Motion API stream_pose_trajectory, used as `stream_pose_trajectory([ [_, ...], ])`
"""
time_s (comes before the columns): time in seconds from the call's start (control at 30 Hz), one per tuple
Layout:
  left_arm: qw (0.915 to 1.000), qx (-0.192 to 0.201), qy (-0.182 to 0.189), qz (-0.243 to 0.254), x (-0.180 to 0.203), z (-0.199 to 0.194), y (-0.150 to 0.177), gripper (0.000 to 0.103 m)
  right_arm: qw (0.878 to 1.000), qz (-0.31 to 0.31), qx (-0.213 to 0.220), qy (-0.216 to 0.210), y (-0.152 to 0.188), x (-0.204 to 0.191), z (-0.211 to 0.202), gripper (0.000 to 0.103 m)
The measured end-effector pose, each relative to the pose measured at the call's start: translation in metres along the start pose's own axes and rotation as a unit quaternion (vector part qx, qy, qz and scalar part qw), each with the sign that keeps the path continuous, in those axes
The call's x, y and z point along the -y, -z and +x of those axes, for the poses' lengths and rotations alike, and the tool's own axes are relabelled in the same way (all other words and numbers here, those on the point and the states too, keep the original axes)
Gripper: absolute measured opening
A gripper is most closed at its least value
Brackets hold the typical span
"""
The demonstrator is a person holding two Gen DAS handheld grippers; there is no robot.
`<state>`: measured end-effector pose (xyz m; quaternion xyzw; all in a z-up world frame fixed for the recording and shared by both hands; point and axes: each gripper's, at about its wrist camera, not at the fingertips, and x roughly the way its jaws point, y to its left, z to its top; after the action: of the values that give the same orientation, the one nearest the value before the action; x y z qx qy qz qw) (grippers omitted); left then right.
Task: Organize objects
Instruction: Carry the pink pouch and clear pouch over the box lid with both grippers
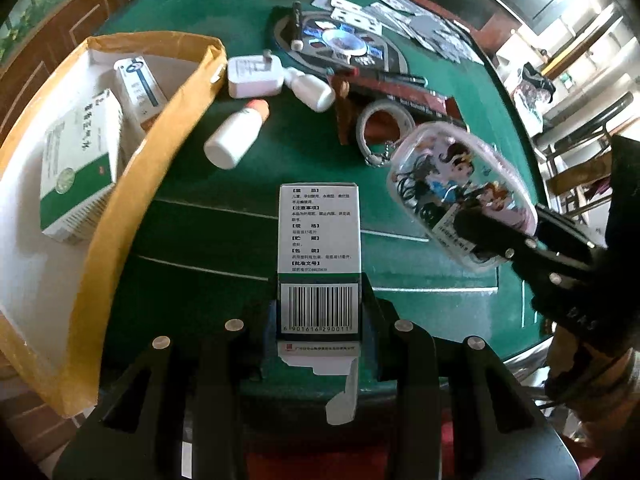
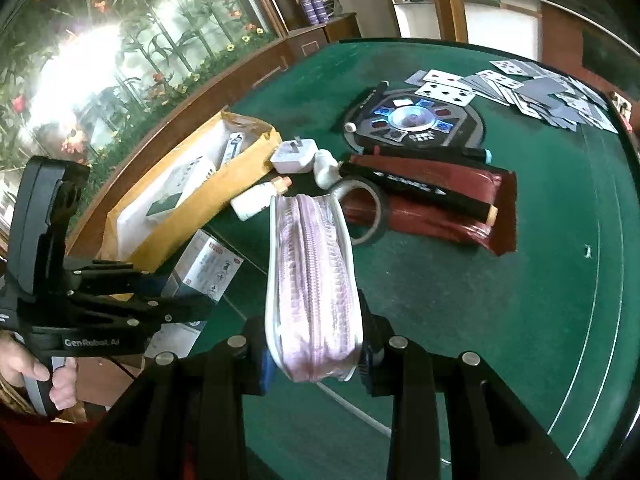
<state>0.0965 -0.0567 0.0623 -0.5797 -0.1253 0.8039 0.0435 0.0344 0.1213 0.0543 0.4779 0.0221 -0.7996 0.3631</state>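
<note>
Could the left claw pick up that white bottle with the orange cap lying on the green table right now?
Probably not yet. The left claw is shut on a medicine box, so it has no free grip. The path to the white bottle looks open otherwise; bare green table lies between.

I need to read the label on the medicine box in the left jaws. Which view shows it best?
The left wrist view: the medicine box faces the camera squarely, printed text and barcode legible. The right wrist view shows only an angled side of it, partly behind the left gripper.

Bare green felt (image 1: pixel 224 240) lies ahead of my left tool; the open box (image 1: pixel 120 184) walls off nine o'clock, bottles (image 1: pixel 236 132) and tape (image 1: pixel 384 128) crowd twelve.
</note>
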Motion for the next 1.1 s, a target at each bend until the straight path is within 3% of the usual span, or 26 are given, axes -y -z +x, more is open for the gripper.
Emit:
stream_pose_trajectory([
  [0.4, 0.9996, 0.016, 0.024, 0.004, -0.036, -0.029, -0.024, 0.034, 1.000, 0.014, 0.005, 0.014, -0.025, -0.023, 0.011, 0.031],
  [0.8, 0.9992, 0.030, 0.006, -0.026, -0.100, -0.059, -0.029, 0.034, 1.000, 0.011, 0.006, 0.007, -0.046, -0.053, 0.032, 0.031],
  [1.1, 0.9984, 0.038, 0.003, -0.041, -0.121, -0.069, -0.027, 0.034, 1.000, -0.007, 0.008, -0.008, -0.060, -0.076, 0.042, 0.031],
])
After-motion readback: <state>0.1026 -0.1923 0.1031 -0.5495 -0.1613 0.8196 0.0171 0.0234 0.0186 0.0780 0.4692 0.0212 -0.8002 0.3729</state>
